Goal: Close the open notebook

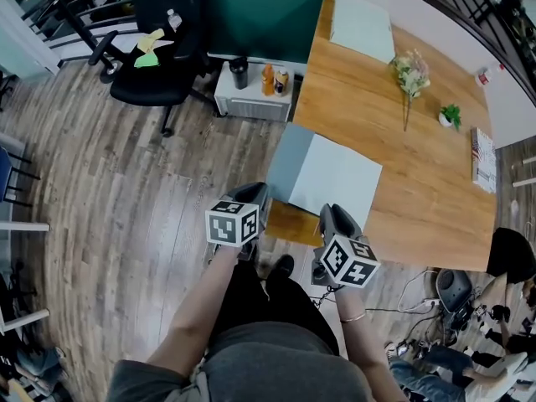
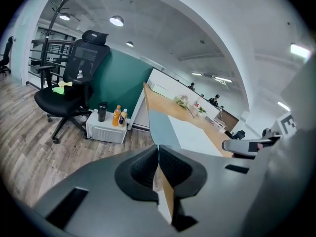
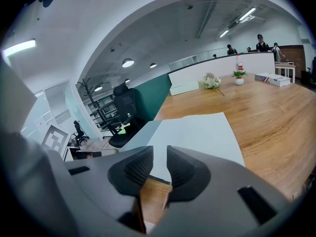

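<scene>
The open notebook (image 1: pixel 335 178) lies at the near corner of the wooden table (image 1: pixel 402 141), its white page flat and its grey-blue left cover (image 1: pixel 293 162) reaching past the table's left edge. My left gripper (image 1: pixel 265 194) is at that cover's near corner. In the left gripper view its jaws (image 2: pixel 158 154) are shut on the thin cover (image 2: pixel 160 130), which rises edge-on from the tips. My right gripper (image 1: pixel 328 211) hovers at the notebook's near edge. Its jaws (image 3: pixel 159 164) stand apart with nothing between them, and the white page (image 3: pixel 197 132) lies just ahead.
A flower bunch (image 1: pixel 410 72), a small potted plant (image 1: pixel 450 117), a book stack (image 1: pixel 483 159) and a white pad (image 1: pixel 362 25) sit farther along the table. A small white cabinet (image 1: pixel 251 100) with bottles and a black office chair (image 1: pixel 155 65) stand on the floor at left.
</scene>
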The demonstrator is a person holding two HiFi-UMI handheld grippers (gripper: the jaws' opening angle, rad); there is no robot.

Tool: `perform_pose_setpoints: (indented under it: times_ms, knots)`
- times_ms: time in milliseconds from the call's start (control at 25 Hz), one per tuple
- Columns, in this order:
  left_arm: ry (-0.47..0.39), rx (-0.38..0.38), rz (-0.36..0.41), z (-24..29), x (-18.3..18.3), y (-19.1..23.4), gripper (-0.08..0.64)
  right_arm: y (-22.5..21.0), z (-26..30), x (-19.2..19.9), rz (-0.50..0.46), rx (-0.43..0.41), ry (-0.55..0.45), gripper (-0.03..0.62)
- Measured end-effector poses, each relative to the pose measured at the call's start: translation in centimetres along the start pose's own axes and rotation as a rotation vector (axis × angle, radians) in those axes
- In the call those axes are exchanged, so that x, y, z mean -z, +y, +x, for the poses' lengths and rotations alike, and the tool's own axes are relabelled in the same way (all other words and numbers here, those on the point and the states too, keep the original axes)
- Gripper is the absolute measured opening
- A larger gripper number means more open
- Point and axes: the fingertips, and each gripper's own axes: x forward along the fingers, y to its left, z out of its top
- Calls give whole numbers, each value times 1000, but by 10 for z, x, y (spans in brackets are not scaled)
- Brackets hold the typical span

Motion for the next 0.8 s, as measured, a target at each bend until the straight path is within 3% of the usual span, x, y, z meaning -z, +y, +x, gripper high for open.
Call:
perform_pose_setpoints:
  times_ms: [800]
  knots:
    - [-77, 160, 87, -27, -43, -57, 28, -28, -41, 12, 62, 111, -57, 87]
